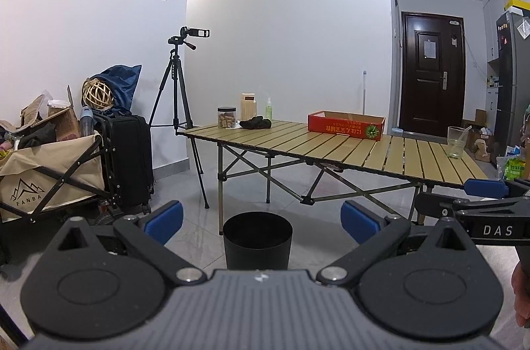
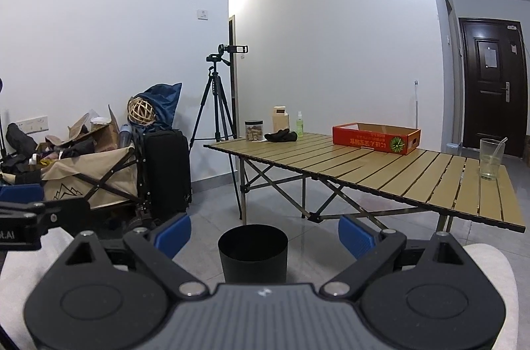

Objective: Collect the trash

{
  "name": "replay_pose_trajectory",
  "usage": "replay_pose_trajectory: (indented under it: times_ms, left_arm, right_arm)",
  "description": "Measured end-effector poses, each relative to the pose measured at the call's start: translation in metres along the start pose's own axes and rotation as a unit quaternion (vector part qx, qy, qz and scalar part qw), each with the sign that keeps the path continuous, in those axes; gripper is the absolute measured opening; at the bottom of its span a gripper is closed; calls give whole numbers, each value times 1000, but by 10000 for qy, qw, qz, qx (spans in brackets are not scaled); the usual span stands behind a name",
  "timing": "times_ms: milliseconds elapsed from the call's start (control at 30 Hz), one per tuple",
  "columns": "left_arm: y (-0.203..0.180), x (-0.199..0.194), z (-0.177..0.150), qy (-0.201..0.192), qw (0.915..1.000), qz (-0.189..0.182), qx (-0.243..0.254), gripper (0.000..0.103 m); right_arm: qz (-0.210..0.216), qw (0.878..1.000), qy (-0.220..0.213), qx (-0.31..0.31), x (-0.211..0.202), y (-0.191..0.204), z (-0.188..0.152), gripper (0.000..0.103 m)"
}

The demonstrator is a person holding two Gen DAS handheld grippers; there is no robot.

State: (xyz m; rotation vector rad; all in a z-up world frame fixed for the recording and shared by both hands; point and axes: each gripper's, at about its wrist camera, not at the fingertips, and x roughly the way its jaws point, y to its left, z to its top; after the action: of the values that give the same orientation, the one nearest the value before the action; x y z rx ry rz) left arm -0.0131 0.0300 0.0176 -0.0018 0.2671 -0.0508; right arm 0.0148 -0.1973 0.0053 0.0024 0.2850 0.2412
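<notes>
Both tongs hang low over the grey tiled floor, each with its blue pads spread wide and nothing between them: the left tongs [image 1: 261, 222] and the right tongs [image 2: 264, 232] both frame the black waste bin [image 2: 252, 252], which stands on the floor just before the near long edge of the slatted folding surface [image 2: 397, 171]; its inside is too dark to tell whether anything lies in it. On the surface, a red cardboard tray [image 2: 376, 138] sits at the far long edge, its contents hidden by its wall. A clear plastic cup [image 2: 491, 159] with a straw stands near the right end. At the far left corner cluster a jar [image 2: 254, 129], a dark crumpled cloth or glove [image 2: 281, 136], hard to make out, a beige container [image 2: 280, 118] and a green spray bottle [image 2: 299, 124]. A tripod with a camera [image 2: 217, 98] stands behind that corner. In the left wrist view, part of a hand [image 1: 521, 297] is cut off at the right edge.
</notes>
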Motion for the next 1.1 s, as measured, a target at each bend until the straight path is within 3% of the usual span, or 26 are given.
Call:
replay_pose_trajectory:
  times_ms: [1100]
  left_arm:
    - [2,-6,2,-90,10000,35,8,103]
  right_arm:
    - [140,9998,-126,17,-5,-4,-1,96]
